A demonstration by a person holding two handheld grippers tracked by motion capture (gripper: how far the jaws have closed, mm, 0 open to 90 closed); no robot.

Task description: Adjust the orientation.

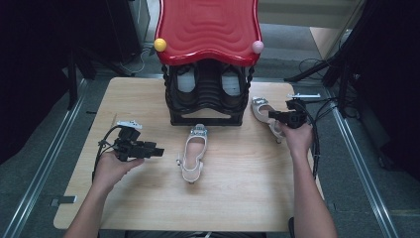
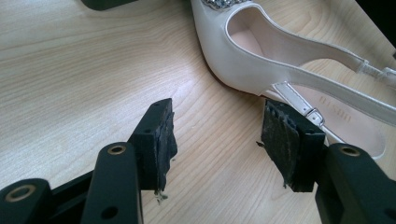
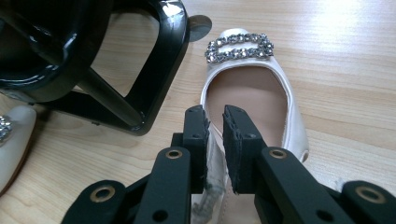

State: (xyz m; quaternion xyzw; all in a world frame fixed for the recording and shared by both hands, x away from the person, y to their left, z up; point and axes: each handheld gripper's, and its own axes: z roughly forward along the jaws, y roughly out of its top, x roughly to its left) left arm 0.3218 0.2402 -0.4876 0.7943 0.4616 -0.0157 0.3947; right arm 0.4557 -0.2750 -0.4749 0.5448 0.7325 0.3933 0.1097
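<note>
From above, your right gripper (image 1: 278, 117) meets the glossy white shoe (image 1: 262, 113) beside the black rack (image 1: 207, 119). Your left gripper (image 2: 219, 140) gapes empty over grained wood. Your right jaws straddle that shoe's side wall, slightly parted.

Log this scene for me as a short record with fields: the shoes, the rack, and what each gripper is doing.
surface: wooden table
rack: black shoe rack with red top, at the table's far edge
middle shoe: white slingback, lying free in front of the rack
right shoe: white shoe with jewelled buckle, right of the rack
left gripper: open, beside the middle shoe, holding nothing
right gripper: jaws narrowly apart astride the right shoe's side wall
</note>
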